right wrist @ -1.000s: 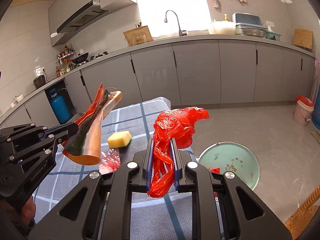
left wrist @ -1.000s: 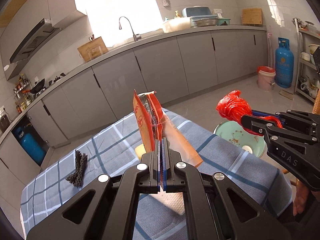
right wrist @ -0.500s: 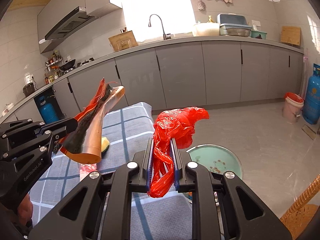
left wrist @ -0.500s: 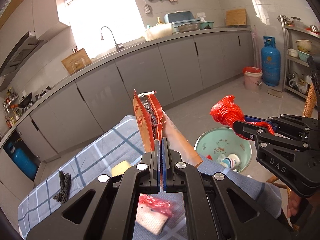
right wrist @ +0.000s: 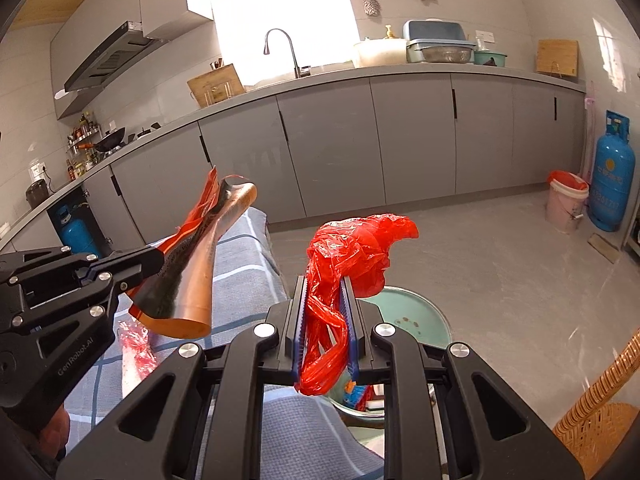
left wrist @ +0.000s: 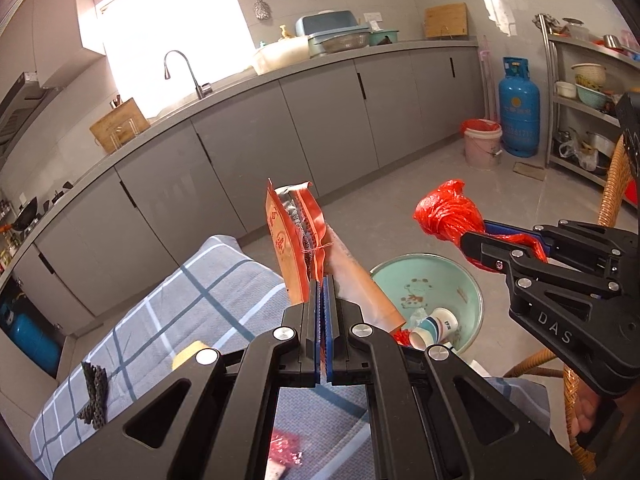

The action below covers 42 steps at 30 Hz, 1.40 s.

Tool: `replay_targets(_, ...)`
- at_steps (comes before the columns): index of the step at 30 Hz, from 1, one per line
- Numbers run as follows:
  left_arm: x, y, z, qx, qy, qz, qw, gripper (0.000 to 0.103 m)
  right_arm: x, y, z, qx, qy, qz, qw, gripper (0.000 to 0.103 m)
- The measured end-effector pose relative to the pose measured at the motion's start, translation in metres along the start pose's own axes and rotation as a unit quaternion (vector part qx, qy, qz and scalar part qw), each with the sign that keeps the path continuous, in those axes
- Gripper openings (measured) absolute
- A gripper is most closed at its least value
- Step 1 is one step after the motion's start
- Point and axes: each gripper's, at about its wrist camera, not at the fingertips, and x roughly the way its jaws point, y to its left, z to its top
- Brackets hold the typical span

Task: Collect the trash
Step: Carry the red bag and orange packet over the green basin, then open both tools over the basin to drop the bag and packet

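Observation:
My left gripper (left wrist: 322, 280) is shut on an orange foil snack wrapper (left wrist: 294, 240) that stands up from its fingers, above the right end of the checked table. In the right wrist view the same wrapper (right wrist: 192, 272) hangs from the left gripper (right wrist: 158, 258) at the left. My right gripper (right wrist: 324, 284) is shut on a crumpled red plastic bag (right wrist: 352, 248), held over a mint-green basin (right wrist: 416, 316) on the floor. From the left wrist view the red bag (left wrist: 444, 212) and right gripper (left wrist: 476, 240) are at the right, above the basin (left wrist: 468, 292), which holds a paper cup (left wrist: 434, 326) and other scraps.
A checked grey-blue cloth (left wrist: 192, 300) covers the table, with a yellow sponge (left wrist: 188, 352), a dark scrap (left wrist: 94, 396) and a red-and-white wrapper (right wrist: 136, 344) on it. A wicker chair (right wrist: 596, 408) stands at the right. Grey cabinets, a pink bucket (left wrist: 482, 142) and a blue gas cylinder (left wrist: 518, 120) line the far side.
Both grippers have carried their loads to the right, off the table's end toward the basin, which now shows more fully with the cup inside. The grips have not changed.

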Motion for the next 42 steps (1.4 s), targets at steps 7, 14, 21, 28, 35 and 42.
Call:
replay_targets(7,0.017,-0.016,0.003,0.011,0.009,-0.013,0.9998,0.003,0.013,-0.016,0.0,0.007,0.008,-0.007,1.0,0.018)
replay_targets(14,0.034,-0.027,0.004,0.021,0.019,-0.026,0.9993,0.003,0.028,-0.027,-0.003,0.012,0.017,-0.008,1.0,0.019)
replay_targets(21,0.054,-0.039,0.005,0.026,0.031,-0.038,0.9984,0.003,0.047,-0.039,-0.006,0.017,0.031,-0.011,0.999,0.019)
replay_targets(28,0.076,-0.049,0.001,0.031,0.049,-0.047,0.9972,0.003,0.069,-0.053,-0.009,0.025,0.044,-0.01,0.999,0.02)
replay_targets(35,0.096,-0.054,-0.003,0.035,0.064,-0.052,0.996,0.003,0.092,-0.057,-0.012,0.03,0.053,-0.006,0.998,0.022)
replay_targets(42,0.1,-0.055,-0.008,0.037,0.066,-0.045,0.9961,0.044,0.095,-0.065,-0.013,0.046,0.04,-0.019,0.998,0.057)
